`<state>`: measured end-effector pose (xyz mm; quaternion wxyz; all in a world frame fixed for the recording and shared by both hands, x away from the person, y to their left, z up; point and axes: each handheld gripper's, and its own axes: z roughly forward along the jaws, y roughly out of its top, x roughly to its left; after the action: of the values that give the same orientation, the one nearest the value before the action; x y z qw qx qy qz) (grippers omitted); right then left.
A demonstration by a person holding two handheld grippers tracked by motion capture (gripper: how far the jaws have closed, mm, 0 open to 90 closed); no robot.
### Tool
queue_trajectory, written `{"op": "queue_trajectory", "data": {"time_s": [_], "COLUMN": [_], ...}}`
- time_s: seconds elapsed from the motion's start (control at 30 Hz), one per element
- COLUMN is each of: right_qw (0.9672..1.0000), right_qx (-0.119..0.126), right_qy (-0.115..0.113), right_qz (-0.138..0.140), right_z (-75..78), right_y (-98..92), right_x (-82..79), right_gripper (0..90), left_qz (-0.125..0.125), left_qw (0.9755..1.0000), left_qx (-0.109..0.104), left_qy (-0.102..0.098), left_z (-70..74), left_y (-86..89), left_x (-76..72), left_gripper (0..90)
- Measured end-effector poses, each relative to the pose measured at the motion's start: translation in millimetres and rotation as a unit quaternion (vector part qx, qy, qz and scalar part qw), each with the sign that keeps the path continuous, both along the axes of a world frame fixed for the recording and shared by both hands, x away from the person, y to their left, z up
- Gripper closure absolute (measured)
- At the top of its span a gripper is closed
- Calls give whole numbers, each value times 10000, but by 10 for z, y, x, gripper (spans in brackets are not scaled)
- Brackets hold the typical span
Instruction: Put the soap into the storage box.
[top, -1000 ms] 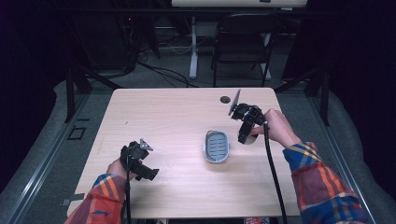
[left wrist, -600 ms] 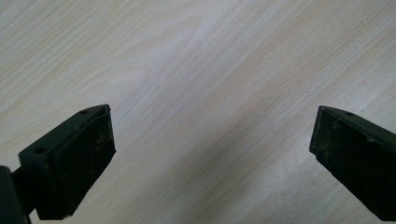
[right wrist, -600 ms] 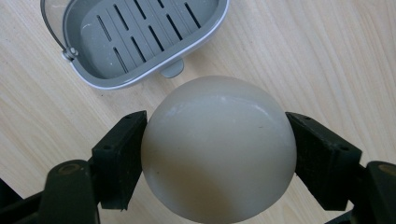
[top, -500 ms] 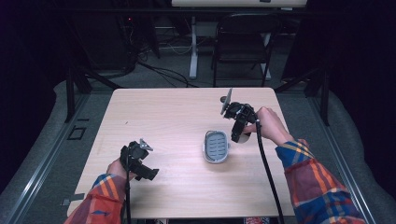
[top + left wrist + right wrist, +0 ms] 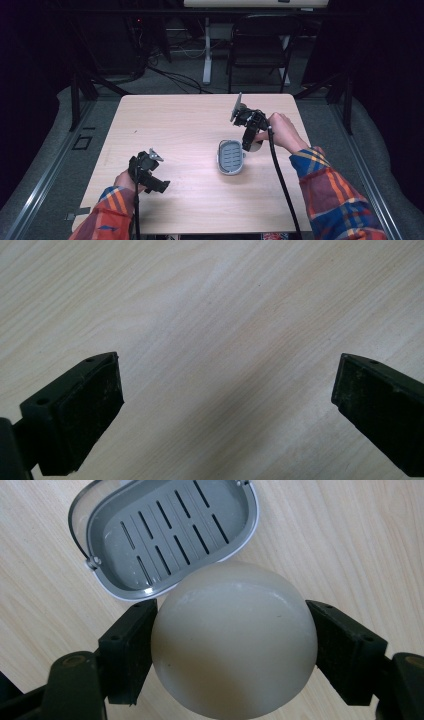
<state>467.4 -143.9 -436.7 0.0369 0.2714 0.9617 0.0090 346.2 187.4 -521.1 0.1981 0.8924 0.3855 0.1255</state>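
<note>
A round cream soap bar (image 5: 235, 645) sits between the jaws of my right gripper (image 5: 232, 625), which is shut on it. Just beyond it lies a grey slotted soap dish (image 5: 165, 530) with a white rim, nothing inside. In the high view the right gripper (image 5: 248, 145) hangs at the dish's (image 5: 231, 156) right edge, the soap (image 5: 257, 147) peeking out beside the hand. My left gripper (image 5: 162, 186) rests near the table's front left; its jaws (image 5: 227, 405) stand wide open over bare wood.
The light wooden table (image 5: 175, 130) has free room across its left and far parts. A black cable (image 5: 281, 182) trails from the right gripper toward the front edge. A dark chair (image 5: 260, 45) stands beyond the far edge.
The right hand has carried the soap leftward, from right of the dish to its right edge. The left gripper has stayed put.
</note>
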Motion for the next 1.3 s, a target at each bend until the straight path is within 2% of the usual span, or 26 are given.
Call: {"op": "queue_trajectory", "data": {"time_s": [0.7, 1.3], "right_qw": [9998, 9990], "right_qx": [109, 184], "right_qy": [91, 325], "right_qz": [148, 246], "right_z": [-134, -433], "right_y": [272, 427], "right_x": [15, 54], "right_gripper": [239, 239], "left_qz": [0, -4], "left_qw": [10000, 10000], "left_qx": [4, 5], "left_qy": [-11, -4], "left_z": [3, 2], "left_y": [3, 4], "left_x": [-3, -3], "left_gripper": [1, 1]}}
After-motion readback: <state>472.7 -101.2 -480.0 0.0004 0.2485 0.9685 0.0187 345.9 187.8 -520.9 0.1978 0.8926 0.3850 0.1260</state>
